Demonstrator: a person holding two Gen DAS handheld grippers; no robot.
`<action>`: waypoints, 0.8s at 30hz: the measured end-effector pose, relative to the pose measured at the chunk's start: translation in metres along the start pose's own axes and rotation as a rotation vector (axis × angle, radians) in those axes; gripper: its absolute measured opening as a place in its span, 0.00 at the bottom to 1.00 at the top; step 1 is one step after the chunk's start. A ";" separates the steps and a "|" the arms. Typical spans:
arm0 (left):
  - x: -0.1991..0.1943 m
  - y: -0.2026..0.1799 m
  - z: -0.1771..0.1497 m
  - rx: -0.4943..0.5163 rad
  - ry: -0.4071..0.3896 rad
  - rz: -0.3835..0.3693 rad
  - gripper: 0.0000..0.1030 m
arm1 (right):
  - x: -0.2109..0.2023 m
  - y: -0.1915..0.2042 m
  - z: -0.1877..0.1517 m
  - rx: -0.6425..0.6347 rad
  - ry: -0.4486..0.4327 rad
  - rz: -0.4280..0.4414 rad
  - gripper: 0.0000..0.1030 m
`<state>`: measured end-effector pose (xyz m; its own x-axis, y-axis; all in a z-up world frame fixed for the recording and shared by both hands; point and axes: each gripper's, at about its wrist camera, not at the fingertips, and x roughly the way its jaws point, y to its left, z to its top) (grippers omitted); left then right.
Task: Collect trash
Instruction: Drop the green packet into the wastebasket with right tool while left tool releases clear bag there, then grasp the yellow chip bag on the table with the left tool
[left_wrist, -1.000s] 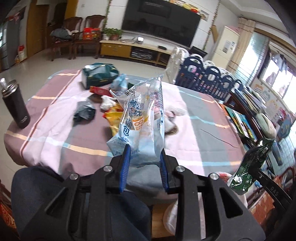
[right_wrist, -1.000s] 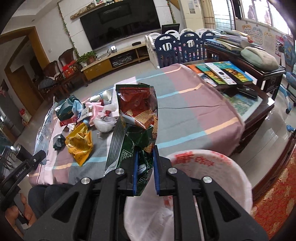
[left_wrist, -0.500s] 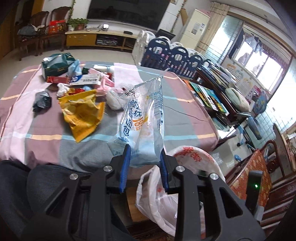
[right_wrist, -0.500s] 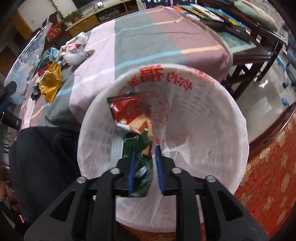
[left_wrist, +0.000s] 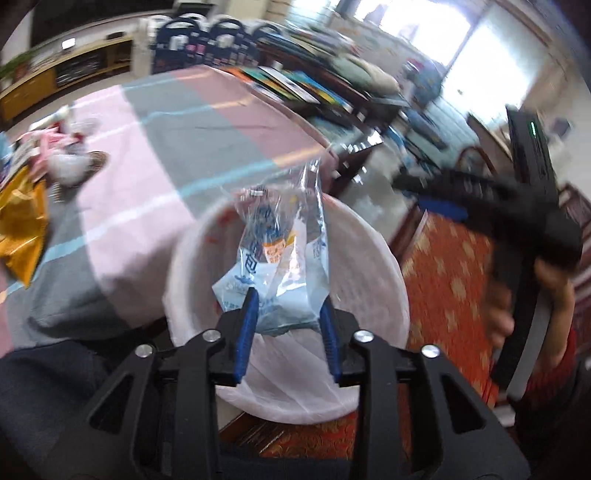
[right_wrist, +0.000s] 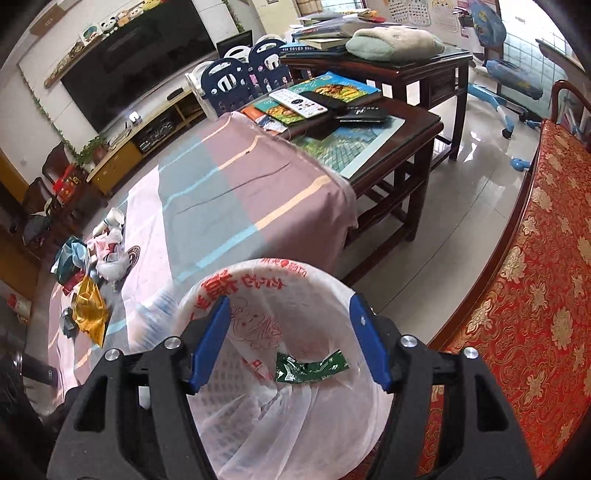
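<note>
- Now my left gripper (left_wrist: 288, 332), jaws just widened, has the clear blue wrapper (left_wrist: 277, 266) loose between them, upright, directly above the lined bin (left_wrist: 391, 273)
- My right gripper (right_wrist: 290, 341) just spread wide, empty; green wrapper (right_wrist: 310, 367) lies inside that bin

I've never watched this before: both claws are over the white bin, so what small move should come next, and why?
Probably spread the left gripper wider. Its jaws have just been opening, yet the clear blue wrapper sits between them above the bin. The right gripper is open and empty, its green wrapper already inside.
</note>
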<state>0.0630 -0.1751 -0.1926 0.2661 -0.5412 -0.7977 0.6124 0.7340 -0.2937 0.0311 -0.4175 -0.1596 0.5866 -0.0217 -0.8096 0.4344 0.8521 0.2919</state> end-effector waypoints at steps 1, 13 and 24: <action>0.003 -0.005 -0.002 0.021 0.007 0.012 0.55 | 0.000 0.000 0.000 0.001 -0.003 0.001 0.64; -0.059 0.183 0.011 -0.590 -0.230 0.430 0.83 | 0.013 0.011 -0.011 -0.017 0.045 0.017 0.64; -0.051 0.307 0.030 -0.982 -0.285 0.370 0.97 | 0.034 0.023 -0.021 -0.030 0.110 0.005 0.64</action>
<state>0.2598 0.0658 -0.2264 0.5526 -0.2015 -0.8087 -0.3697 0.8104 -0.4546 0.0466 -0.3877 -0.1907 0.5094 0.0387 -0.8597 0.4101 0.8673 0.2821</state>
